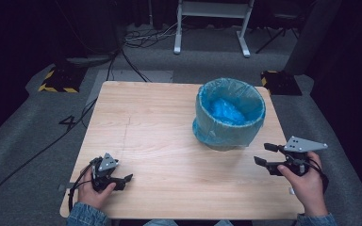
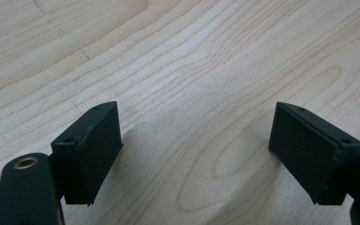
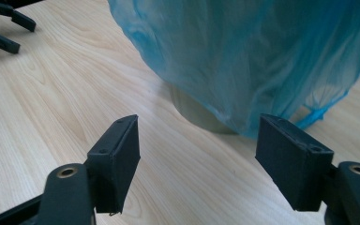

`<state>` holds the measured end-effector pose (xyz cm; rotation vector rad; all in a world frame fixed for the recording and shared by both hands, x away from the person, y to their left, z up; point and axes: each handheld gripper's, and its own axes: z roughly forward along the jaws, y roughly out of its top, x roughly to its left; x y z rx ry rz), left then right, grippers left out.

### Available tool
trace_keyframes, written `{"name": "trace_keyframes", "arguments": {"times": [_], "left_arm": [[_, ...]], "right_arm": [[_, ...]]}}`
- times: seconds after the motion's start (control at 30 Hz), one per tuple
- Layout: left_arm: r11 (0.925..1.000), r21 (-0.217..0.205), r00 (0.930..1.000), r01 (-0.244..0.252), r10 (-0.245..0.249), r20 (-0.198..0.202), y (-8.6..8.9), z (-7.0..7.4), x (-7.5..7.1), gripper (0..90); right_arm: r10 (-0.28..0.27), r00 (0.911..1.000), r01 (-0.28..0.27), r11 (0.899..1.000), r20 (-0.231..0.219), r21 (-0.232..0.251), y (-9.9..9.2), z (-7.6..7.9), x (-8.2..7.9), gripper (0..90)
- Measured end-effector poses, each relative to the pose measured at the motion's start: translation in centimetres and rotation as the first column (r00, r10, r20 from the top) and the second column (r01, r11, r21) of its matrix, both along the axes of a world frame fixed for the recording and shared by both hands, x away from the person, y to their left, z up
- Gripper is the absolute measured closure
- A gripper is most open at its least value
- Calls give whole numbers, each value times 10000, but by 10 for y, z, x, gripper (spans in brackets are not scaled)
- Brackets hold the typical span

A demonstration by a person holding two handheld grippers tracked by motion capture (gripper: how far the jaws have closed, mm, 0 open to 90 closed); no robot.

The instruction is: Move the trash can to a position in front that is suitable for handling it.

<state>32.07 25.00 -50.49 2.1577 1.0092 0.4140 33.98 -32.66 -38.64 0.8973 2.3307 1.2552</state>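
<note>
Blue-lined bin (image 1: 230, 114) stands on tabletop (image 1: 160, 141), just beyond right claw (image 1: 264, 154), apart from it. Right claw released, nothing between jaws. Left claw (image 1: 125, 181) released, well apart.

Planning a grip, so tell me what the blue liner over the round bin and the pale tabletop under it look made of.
Blue liner: thin plastic film, it seems; translucent, crinkled and glossy, folded over the rim, hanging loose in the right gripper view.
Round bin: a dull grey-green wall shows beneath; material unclear.
Pale tabletop: wood or wood-look laminate; printed-looking grain, smooth matt surface.
</note>
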Motion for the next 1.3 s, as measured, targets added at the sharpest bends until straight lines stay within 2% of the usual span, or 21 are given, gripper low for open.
{"name": "trace_keyframes", "arguments": {"times": [0.03,0.13,0.17,0.23,0.33,0.37,0.4,0.43,0.5,0.53,0.63,0.83,0.9,0.97,1.1,1.27,1.3], "left_arm": [[10000,0,10000,0,0,0,0,0,0,170],[10000,-3,10000,-1,1,-1,0,0,0,169],[10000,-3,10000,-1,1,-1,0,0,0,169],[10000,-10,10000,-3,3,-5,0,0,0,170],[10000,-11,10000,-2,2,-6,0,0,0,170],[10000,-4,10000,11,-11,-8,0,0,0,170],[10000,-4,10000,11,-11,-8,0,0,0,171],[10000,-2,10000,14,-14,-5,0,0,0,170],[10000,-3,10000,14,-14,-4,0,0,0,170],[10000,-11,10000,6,-6,-9,0,0,0,170],[10000,-12,10000,3,-3,-8,0,0,0,170],[10000,-2,10000,12,-12,-4,0,0,0,170],[10000,-12,10000,2,-2,-13,0,0,0,170],[10000,-13,10000,-1,1,-11,0,0,0,170],[10000,-6,10000,5,-5,-12,0,0,0,170],[10000,-8,10000,4,-4,-12,0,0,0,170],[10000,-9,10000,3,-3,-10,0,0,0,170]], "right_arm": [[0,10000,0,10000,0,0,0,0,0,306],[171,9996,-170,9998,210,-47,5,17,4,305],[171,9996,-170,9998,210,-47,5,17,4,305],[310,9984,-308,9995,465,-57,10,29,8,301],[395,9973,-398,9992,625,33,14,34,10,287],[158,9959,-194,9990,894,392,18,38,14,265],[158,9959,-194,9990,894,392,18,38,14,265],[-50,9926,-26,9981,1214,622,24,42,17,258],[-27,9916,-48,9983,1292,576,26,44,19,258],[137,9888,-214,9985,1488,503,32,50,24,264],[287,9881,-338,9989,1509,314,37,54,27,282],[716,9866,-771,9965,1469,317,56,68,39,305],[860,9868,-882,9961,1372,98,62,71,41,326],[1048,9864,-1014,9943,1268,-336,70,73,45,337],[1470,9826,-1449,9891,1134,-267,88,71,53,348],[1733,9803,-1716,9848,944,-258,105,67,59,369],[1907,9779,-1893,9816,858,-243,112,64,62,402]]}}
